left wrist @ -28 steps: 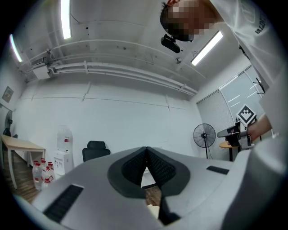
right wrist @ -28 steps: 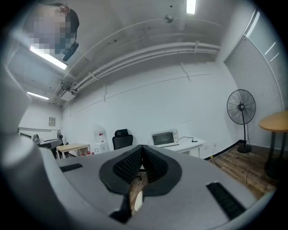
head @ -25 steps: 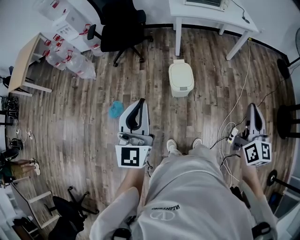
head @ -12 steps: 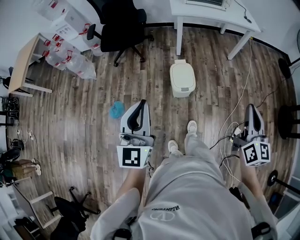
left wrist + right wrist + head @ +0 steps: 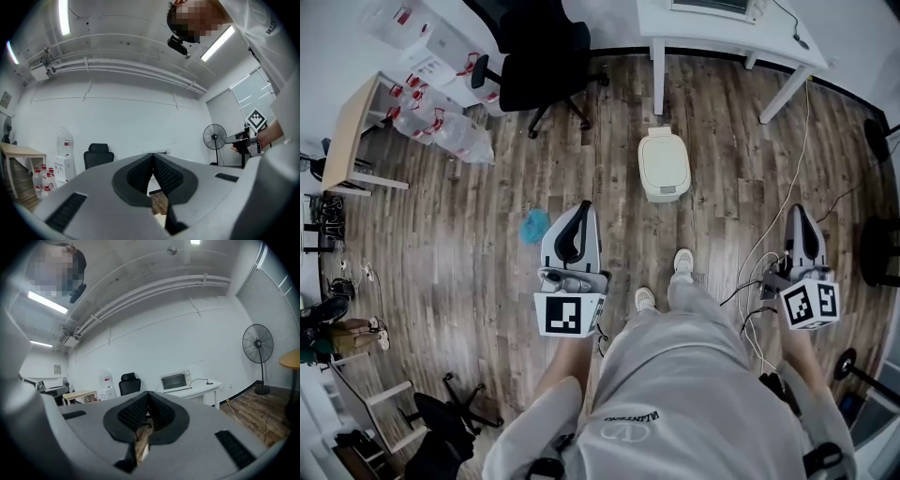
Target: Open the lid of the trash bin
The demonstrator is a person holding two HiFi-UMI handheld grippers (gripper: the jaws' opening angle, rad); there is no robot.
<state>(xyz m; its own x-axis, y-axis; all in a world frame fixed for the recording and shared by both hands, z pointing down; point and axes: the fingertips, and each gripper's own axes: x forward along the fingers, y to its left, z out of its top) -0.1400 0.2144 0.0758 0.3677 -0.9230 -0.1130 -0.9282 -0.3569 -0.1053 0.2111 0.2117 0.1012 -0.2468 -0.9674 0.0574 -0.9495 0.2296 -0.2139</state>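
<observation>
far left: light wooden table (image 5: 349,131), clear plastic water bottles (image 5: 441,131) heaped on the floor beside it
back left: black office chair (image 5: 539,61) on castors
floor: grey-brown wood planks (image 5: 469,272), small blue crumpled item (image 5: 534,225) just left of the left gripper
left gripper (image 5: 578,211): held low in front of the person, ribbed pads pressed together, nothing between them
trash bin (image 5: 664,164): cream plastic, rounded lid down flat; stands on the floor ahead of the person, between the two grippers, well apart from both, near a leg of the white desk (image 5: 722,23)
person: white shoes (image 5: 682,264), one foot ahead of the other, toes toward the bin
cables: white leads (image 5: 769,244) trail across the floor by the right gripper
right gripper (image 5: 803,217): held low at the person's right, pads closed tip to tip, empty
</observation>
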